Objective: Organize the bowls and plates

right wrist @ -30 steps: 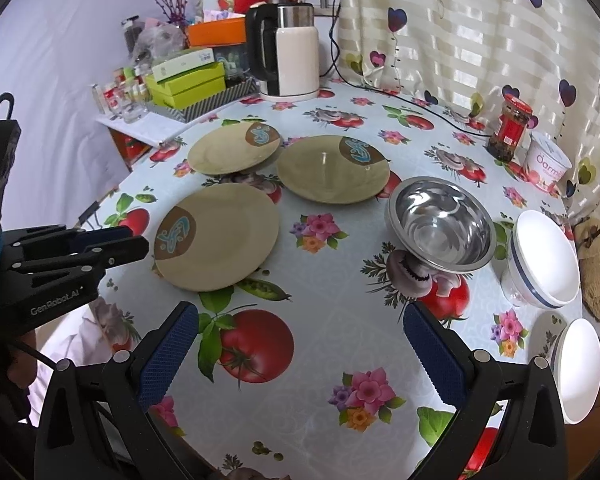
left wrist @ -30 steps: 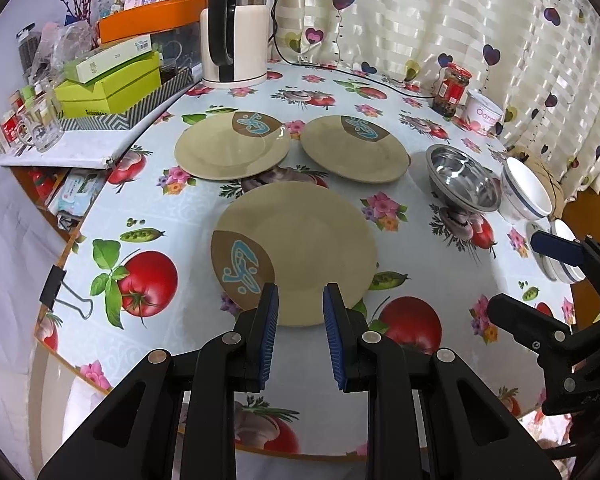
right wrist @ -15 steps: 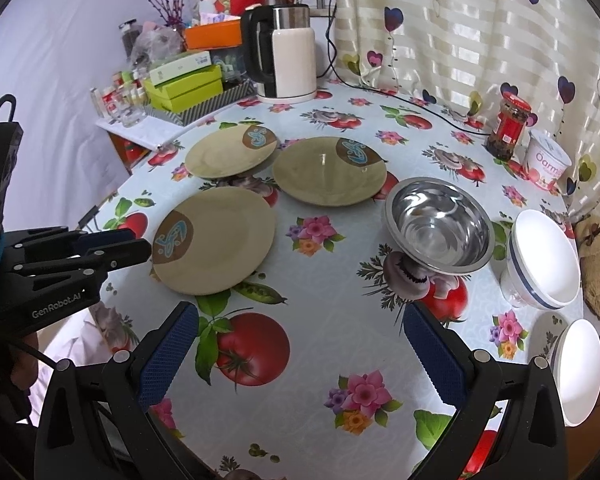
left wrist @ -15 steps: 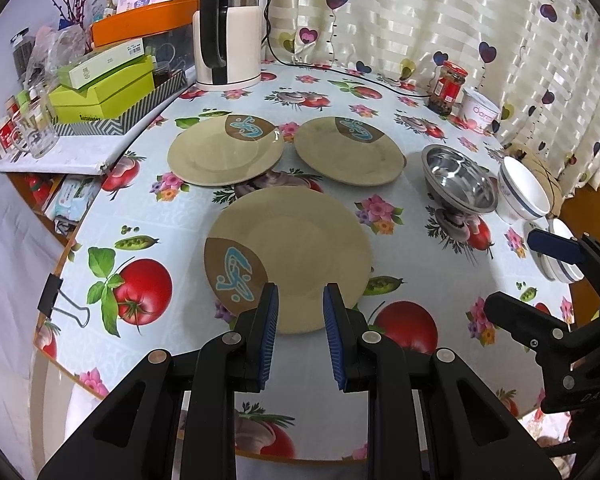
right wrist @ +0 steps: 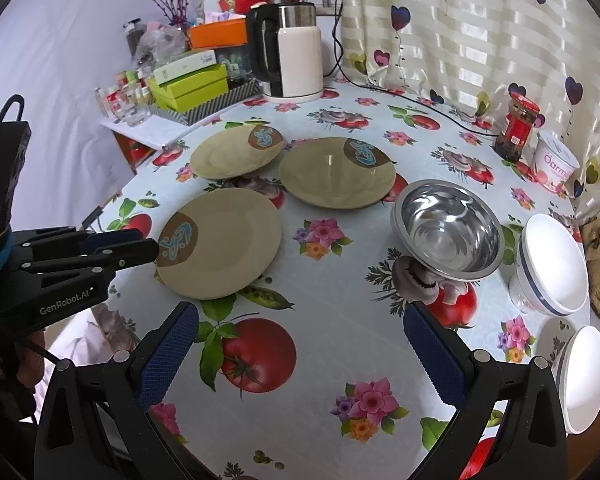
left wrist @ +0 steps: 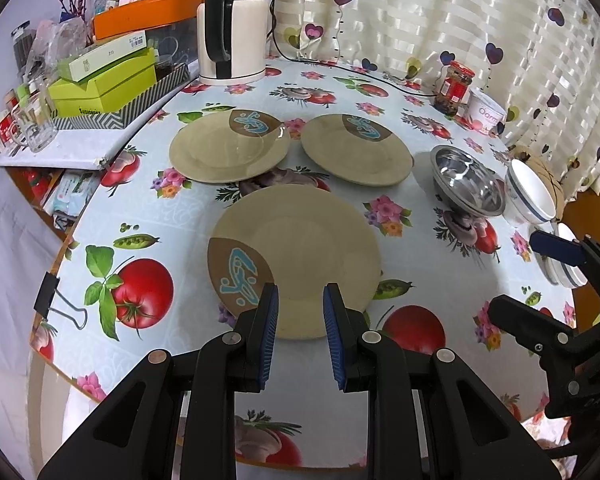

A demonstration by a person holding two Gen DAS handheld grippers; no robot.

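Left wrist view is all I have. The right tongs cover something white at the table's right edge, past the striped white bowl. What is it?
Observer: A second white bowl, near the table's edge, set apart from the striped white bowl.
Operator: Are the right tongs holding anything?
Observer: No. The right tongs stand wide open over the tablecloth, nothing between their pads.

three tan plates (right wrist: 220, 244) lie flat and apart, beside a steel bowl (right wrist: 448, 230) and white bowls (right wrist: 552, 266).
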